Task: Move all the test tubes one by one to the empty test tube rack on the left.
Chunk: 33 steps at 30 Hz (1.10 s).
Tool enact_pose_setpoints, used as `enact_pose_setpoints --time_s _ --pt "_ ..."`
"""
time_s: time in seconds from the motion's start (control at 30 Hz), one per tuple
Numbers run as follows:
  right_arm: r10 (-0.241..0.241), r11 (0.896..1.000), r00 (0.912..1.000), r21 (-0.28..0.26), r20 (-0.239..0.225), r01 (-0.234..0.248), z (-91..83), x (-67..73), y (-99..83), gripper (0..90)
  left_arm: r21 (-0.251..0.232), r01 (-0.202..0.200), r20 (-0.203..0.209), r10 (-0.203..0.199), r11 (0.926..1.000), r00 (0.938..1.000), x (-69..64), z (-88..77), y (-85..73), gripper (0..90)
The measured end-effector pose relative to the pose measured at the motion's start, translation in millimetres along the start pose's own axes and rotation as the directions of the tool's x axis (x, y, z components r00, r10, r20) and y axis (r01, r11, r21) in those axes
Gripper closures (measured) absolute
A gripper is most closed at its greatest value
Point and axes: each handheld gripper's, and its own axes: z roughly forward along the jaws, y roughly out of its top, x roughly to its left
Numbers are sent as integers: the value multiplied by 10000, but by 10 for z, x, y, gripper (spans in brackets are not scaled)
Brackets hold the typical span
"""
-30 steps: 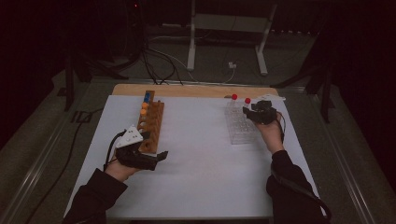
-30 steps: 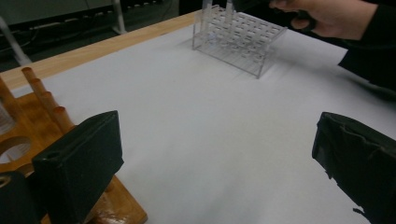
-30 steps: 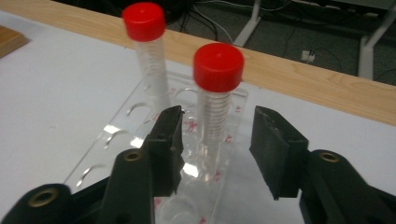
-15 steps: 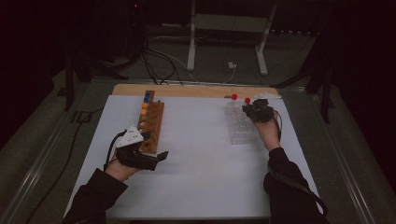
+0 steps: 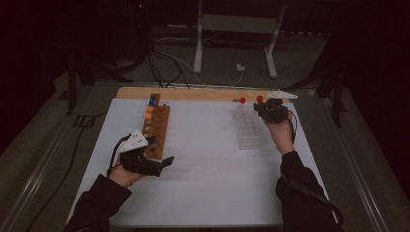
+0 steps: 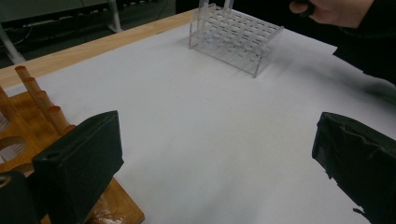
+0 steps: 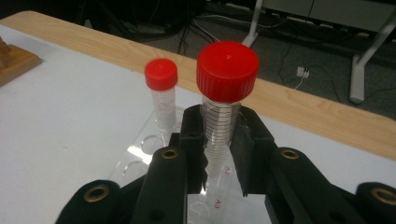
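Observation:
A clear tube rack (image 5: 248,126) stands on the white mat at the right, and a second red-capped tube (image 7: 161,95) stands in its far end. My right gripper (image 7: 221,140) has just closed its jaws on a red-capped clear tube (image 7: 226,88) and holds it upright over the rack's far corner (image 5: 260,99). My left gripper (image 5: 163,164) rests open on the mat beside the near end of a wooden rack (image 5: 155,128), nothing between its jaws (image 6: 210,163). That wooden rack holds several orange-capped tubes and a blue one (image 5: 153,100).
The white mat (image 5: 208,164) covers most of a wooden tabletop whose bare far edge (image 5: 193,93) shows. Beyond it are a metal stand's legs (image 5: 232,43) and cables on the floor. The clear rack (image 6: 233,32) and the person's right hand (image 6: 336,9) appear far off in the left gripper view.
The right gripper's jaws have shut on the red-capped tube, and the hand has lifted slightly with it. The left hand has stayed where it was.

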Motion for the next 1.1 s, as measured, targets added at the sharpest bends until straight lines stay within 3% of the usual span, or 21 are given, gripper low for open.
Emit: enact_pose_setpoints --time_s 0.27,0.57,0.77,1.1 --pt "-35 9992 10000 -386 -77 32 -212 49 97 749 14 -5 77 5 10000 10000 -11 1 12 26" --pt "-247 9970 9989 -736 -405 216 -457 212 152 749 71 -19 249 17 10000 9997 -34 8 60 26" --pt "-539 9951 9943 -874 -916 459 -600 417 149 749 114 44 425 -49 9999 9991 -41 29 84 27" --pt "-1131 9909 9756 -937 -1881 968 -752 812 32 749 269 -79 671 61 9996 9977 -96 90 149 27"
